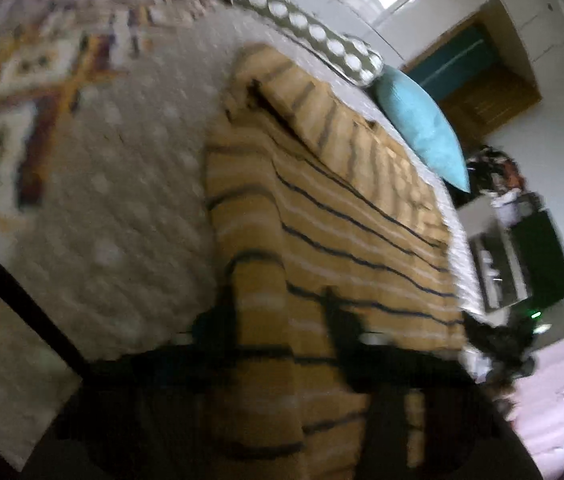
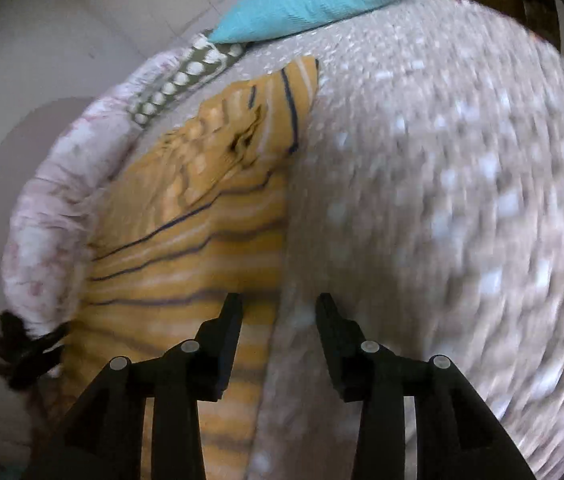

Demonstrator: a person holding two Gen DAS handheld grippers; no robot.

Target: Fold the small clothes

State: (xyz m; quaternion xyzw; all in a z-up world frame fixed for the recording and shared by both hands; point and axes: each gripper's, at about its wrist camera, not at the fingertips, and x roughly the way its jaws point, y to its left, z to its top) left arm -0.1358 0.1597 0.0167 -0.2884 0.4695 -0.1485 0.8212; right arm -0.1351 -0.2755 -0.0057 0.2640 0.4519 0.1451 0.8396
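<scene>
Mustard-yellow striped shirt [image 2: 186,248] is lying on the bed [image 2: 441,200], one side turned in; further folds remaining. Right claw [image 2: 278,300] is hovering released; left claw [image 1: 282,300] is blurred, state undeterminable.

Lower half of the right wrist view, there's our right gripper [image 2: 278,300]: matte black all over, two tapering fingers [image 2: 230,320] with stepped, angular blocks behind them. We count four round silver screw heads, two per side, on flat black linkage bars that splay toward the bottom edge. Over in the left wrist view, our left gripper [image 1: 278,300] is a blurred black shape at bottom centre, with pale fasteners.
</scene>
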